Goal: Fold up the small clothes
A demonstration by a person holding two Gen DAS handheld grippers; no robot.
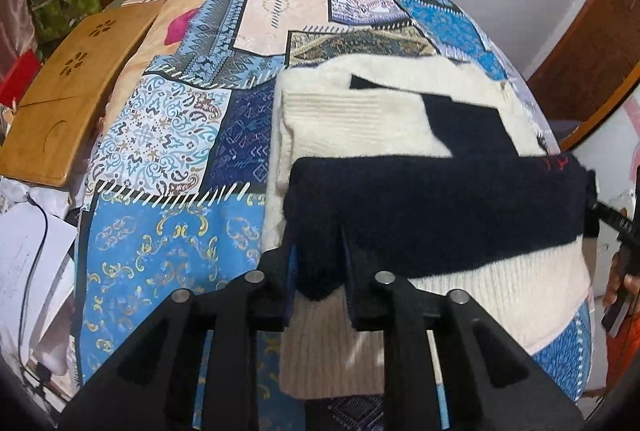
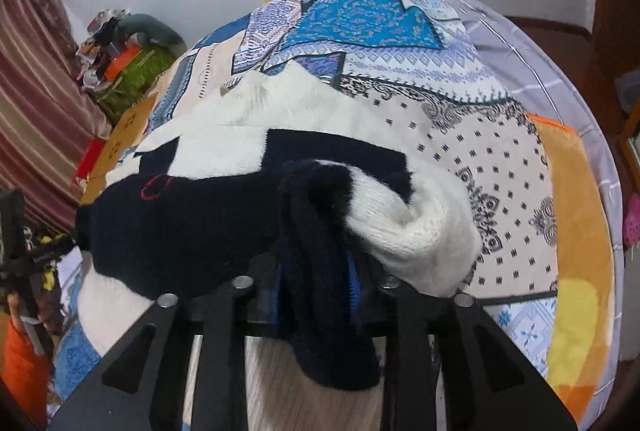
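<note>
Left gripper: jaws narrowly apart, pinching a dark navy fold of the cream-and-navy sweater, which spreads ahead of it on the patchwork bedspread. Right gripper: jaws slightly wider, clamped on a bunched navy edge of the same sweater, cream sleeve just right of its fingers.

Red stitched marks on the navy band of the sweater, too small and blurred to read. White lettering on a black strap at the right edge, cut off, not legible either.
</note>
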